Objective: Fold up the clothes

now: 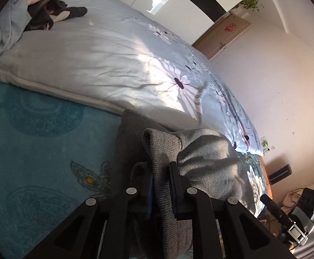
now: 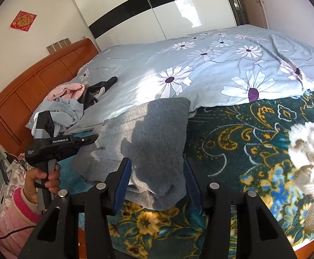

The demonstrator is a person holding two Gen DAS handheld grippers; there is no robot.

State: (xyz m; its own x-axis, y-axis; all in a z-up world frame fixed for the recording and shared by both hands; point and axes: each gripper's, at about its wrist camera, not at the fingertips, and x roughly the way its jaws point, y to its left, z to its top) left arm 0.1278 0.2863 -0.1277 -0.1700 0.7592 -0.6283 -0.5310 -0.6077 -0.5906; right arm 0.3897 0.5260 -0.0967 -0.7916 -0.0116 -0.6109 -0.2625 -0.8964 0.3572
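Legibly marked "GenRobot.AI", the left gripper has its jaws clamped on a bunched edge of the grey sweater, which lies on the patterned blanket, long axis running toward the floral duvet, its near end between the right gripper's parted jaws.

A grey knitted garment lies on a bed, partly folded, resting on a teal patterned blanket with its far edge against a pale blue daisy-print duvet. One ribbed edge is bunched and lifted into a standing fold, and the near corner droops over itself. Further up the bed sits a loose heap of other clothes: pink, pale blue-grey and black pieces, crumpled together
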